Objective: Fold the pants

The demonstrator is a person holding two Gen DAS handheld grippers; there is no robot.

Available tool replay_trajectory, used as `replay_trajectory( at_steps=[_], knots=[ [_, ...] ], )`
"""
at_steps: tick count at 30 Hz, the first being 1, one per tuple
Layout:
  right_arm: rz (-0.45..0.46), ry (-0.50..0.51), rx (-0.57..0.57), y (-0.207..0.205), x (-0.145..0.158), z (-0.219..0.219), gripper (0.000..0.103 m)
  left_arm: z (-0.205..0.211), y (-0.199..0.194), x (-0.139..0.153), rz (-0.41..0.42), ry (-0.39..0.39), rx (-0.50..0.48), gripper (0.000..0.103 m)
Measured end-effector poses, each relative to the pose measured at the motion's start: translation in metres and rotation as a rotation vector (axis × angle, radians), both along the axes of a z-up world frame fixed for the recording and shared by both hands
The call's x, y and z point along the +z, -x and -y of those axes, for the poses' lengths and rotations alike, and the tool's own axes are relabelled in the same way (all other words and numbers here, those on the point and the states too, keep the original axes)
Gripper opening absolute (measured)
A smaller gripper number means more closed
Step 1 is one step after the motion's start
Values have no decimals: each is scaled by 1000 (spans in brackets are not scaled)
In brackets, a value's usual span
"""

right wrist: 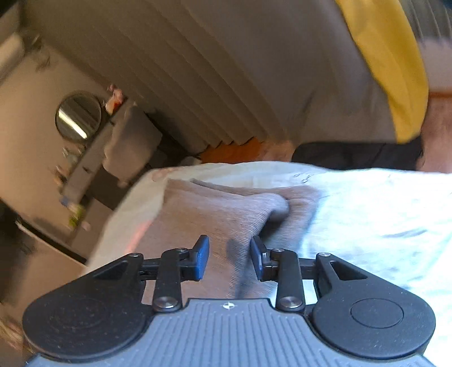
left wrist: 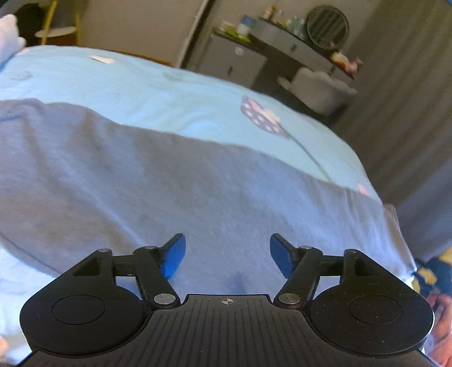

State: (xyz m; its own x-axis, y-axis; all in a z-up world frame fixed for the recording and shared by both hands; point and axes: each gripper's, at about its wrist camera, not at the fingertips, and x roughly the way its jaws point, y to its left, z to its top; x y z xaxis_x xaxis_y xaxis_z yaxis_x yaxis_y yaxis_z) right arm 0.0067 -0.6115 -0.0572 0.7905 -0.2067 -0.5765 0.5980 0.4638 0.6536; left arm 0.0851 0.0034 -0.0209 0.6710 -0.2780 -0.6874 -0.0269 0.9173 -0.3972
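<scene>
Grey pants lie spread across a light blue bedsheet. My left gripper is open just above the flat grey cloth, holding nothing. In the right wrist view the pants form a raised fold that runs between the blue pads. My right gripper is partly open around that fold; the pads do not press the cloth.
The bed's edge drops off at the right. A grey cabinet, a dark desk with a round mirror and a pale chair stand beyond it. A person in yellow stands at the bed's far side.
</scene>
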Motion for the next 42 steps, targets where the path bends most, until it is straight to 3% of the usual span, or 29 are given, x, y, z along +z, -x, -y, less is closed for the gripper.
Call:
replay_trajectory(
  at_steps=[2, 4, 6, 8, 11, 14, 16, 17, 19, 21, 22, 26, 30, 34, 36, 37, 38, 42],
  knots=[
    [-26, -60, -22, -10, -7, 7, 50, 10, -5, -10, -35, -17, -5, 72],
    [-74, -106, -4, -26, -13, 15, 51, 17, -8, -17, -62, -25, -14, 72],
    [-77, -53, 6, -28, -8, 10, 46, 23, -8, -20, -66, -37, -23, 72],
    [-27, 13, 29, -26, 1, 8, 4, 27, -9, -21, -72, -67, -30, 72],
    [44, 85, 35, -13, 10, 6, 5, 29, -10, -21, -68, -65, -33, 72],
    [-79, 285, 55, -14, 12, -9, 5, 33, -13, -20, -68, -54, -36, 72],
    [-264, 418, 77, -26, 1, -19, 5, 38, -15, -22, -83, -60, -41, 72],
    [-301, 408, 91, -28, -5, -17, 5, 39, -15, -23, -87, -61, -46, 72],
    [-252, 298, 47, -17, -8, -5, 7, 41, -13, -23, -87, -67, -52, 72],
    [-198, 200, -32, -2, -6, 8, 20, 41, -12, -22, -78, -73, -58, 72],
    [-174, 152, -62, 6, -8, 13, 32, 41, -11, -22, -75, -73, -61, 73],
    [-84, -30, -72, 19, -23, 28, 33, 44, -16, -25, -81, -61, -58, 74],
    [-34, -98, -74, 14, -31, 37, 34, 54, -23, -39, -123, -81, -72, 79],
    [-7, -159, -45, 3, -39, 42, 34, 58, -22, -42, -107, -116, -77, 81],
    [3, -155, -21, -6, -38, 44, 29, 57, -22, -42, -108, -104, -66, 81],
    [0, -137, -8, -7, -37, 43, 16, 55, -23, -41, -109, -95, -62, 81],
    [-9, -119, 1, -9, -35, 43, 13, 53, -22, -41, -110, -88, -56, 81],
    [-13, -108, -1, -12, -36, 42, 19, 45, -20, -38, -110, -75, -30, 81]
  ],
)
